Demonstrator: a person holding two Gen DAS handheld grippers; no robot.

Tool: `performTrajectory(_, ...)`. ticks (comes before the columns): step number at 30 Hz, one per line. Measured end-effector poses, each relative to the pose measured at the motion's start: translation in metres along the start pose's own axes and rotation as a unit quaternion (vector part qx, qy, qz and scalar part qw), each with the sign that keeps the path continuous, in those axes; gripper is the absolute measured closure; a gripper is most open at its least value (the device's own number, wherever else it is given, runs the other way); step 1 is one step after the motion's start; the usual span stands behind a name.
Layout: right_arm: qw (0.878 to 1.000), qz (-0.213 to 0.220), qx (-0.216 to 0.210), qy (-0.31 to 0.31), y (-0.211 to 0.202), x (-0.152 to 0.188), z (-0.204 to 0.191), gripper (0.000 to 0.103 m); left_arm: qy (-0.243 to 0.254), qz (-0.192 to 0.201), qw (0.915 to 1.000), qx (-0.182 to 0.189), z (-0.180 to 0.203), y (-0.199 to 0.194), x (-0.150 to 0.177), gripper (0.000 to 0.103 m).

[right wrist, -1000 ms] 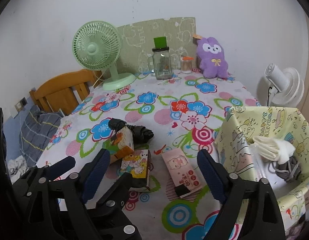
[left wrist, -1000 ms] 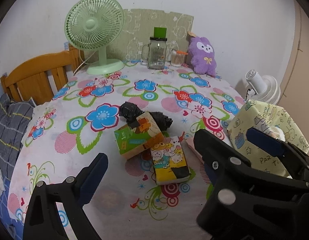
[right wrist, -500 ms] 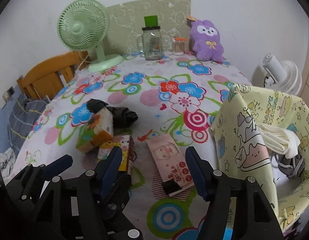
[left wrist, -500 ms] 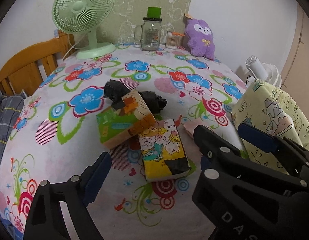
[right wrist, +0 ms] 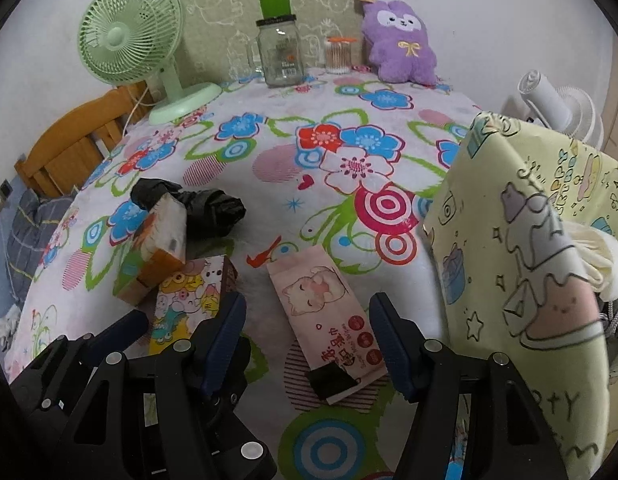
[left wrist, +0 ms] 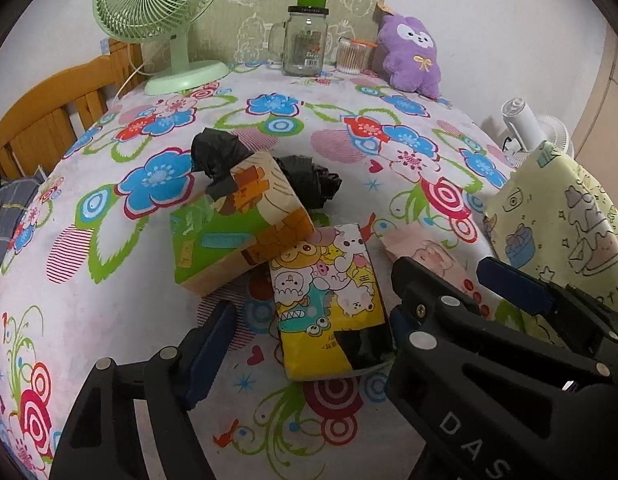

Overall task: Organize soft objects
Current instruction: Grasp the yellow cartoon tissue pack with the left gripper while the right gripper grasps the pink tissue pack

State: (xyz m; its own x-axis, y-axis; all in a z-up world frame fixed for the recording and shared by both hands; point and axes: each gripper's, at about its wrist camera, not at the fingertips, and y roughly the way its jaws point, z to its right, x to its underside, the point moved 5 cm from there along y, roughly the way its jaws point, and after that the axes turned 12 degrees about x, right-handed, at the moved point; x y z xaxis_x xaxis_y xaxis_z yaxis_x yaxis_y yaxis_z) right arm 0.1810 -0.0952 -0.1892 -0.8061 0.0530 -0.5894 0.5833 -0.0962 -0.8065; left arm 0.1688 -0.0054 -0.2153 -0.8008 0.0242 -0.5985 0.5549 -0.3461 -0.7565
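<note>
Since a second ago both grippers have dropped lower and closer to the tissue packs on the flowered tabletop, so the packs fill more of each view and the back wall shows less.

The left gripper straddles the yellow cartoon-animal tissue pack. Its jaws are closing, narrower than before but not yet pressing on the pack that lies between them.

The right gripper stands over the pink cat tissue pack, jaws partly open and apart from the pack's sides, also narrower than a second ago.

The green-and-orange tissue pack leans tilted, one end on the yellow pack and its upper end against a crumpled black plastic bag. The pink pack lies flat just beside the yellow one, near the yellow printed fabric bin at the tabletop's right edge; white cloth sits inside the bin.

Readable writing: "DAS" on the right gripper's body in the left wrist view, and hand-style letters ending "TY" on the bin. The pink pack carries red Chinese characters too small to read.

At the back stand a green desk fan, a glass mug jar and a purple plush toy, unchanged.
</note>
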Motion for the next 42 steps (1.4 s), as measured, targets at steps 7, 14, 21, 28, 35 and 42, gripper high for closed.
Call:
performTrajectory(7, 1.0, -0.009, 0.01, -0.006, 0.012, 0.0, -0.002, 0.035, 0.021, -0.001, 0.9994, -0.026, 0.0, 0.002, 0.0, 0.037)
performTrajectory(14, 1.0, -0.007, 0.009, -0.009, 0.015, 0.001, -0.004, 0.037, 0.024, -0.001, 0.9994, -0.025, 0.0, 0.002, 0.001, 0.038)
performTrajectory(21, 1.0, -0.002, 0.006, -0.023, 0.015, -0.001, -0.008, 0.037, 0.02, 0.001, 0.9994, -0.028, -0.002, 0.001, 0.0, 0.045)
performTrajectory(28, 1.0, -0.015, 0.003, -0.024, 0.018, -0.002, -0.008, 0.052, 0.023, -0.001, 0.9995, -0.023, -0.002, 0.001, 0.0, 0.051)
performTrajectory(35, 0.999, -0.022, -0.004, -0.023, 0.012, 0.004, -0.009, 0.06, 0.023, -0.006, 0.9997, -0.012, 0.002, -0.004, 0.006, 0.054)
performTrajectory(42, 0.999, -0.026, -0.012, -0.023, 0.002, 0.015, -0.01, 0.062, 0.019, -0.008, 0.9998, -0.006, 0.005, -0.013, 0.015, 0.056)
